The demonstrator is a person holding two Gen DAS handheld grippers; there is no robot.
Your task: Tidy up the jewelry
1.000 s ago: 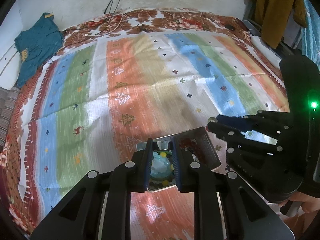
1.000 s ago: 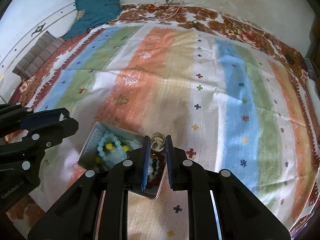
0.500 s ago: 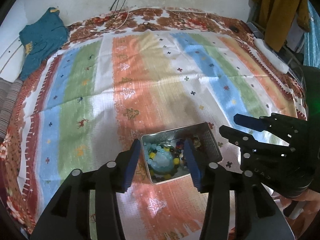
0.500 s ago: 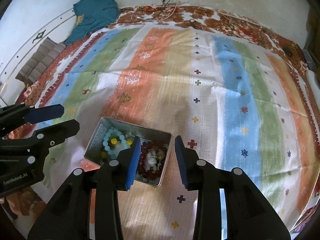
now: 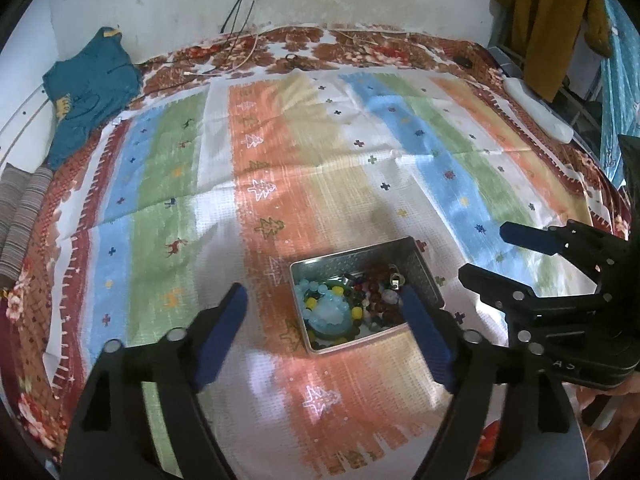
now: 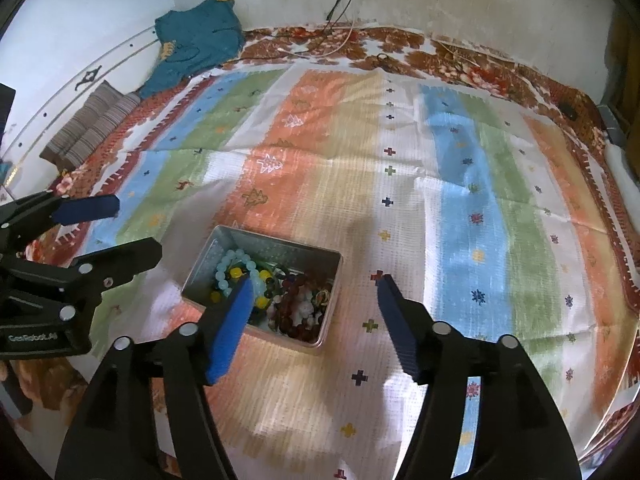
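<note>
1. soft daylight, fairly bright; the striped cloth (image 5: 320, 168) looks washed and slightly smeared by motion blur.
2. pale glare patches lie on the cloth near the metal tin (image 6: 280, 248).
3. strong fisheye bending, with black vignette corners in both views.

A tin (image 5: 416, 266) sits on a cloth (image 5: 340, 168) that covers most of the bed (image 5: 360, 42). In the tin lie bead bracelets (image 5: 326, 308) toward its 9 o'clock side and a heap of smaller beads (image 5: 378, 294) toward 3 o'clock. From the tin, a folded garment (image 5: 86, 94) lies far off at 10 o'clock at the bed's edge, cables (image 5: 240, 4) hang down the wall at 12 o'clock, and hanging clothes (image 5: 548, 12) are at 2 o'clock.
</note>
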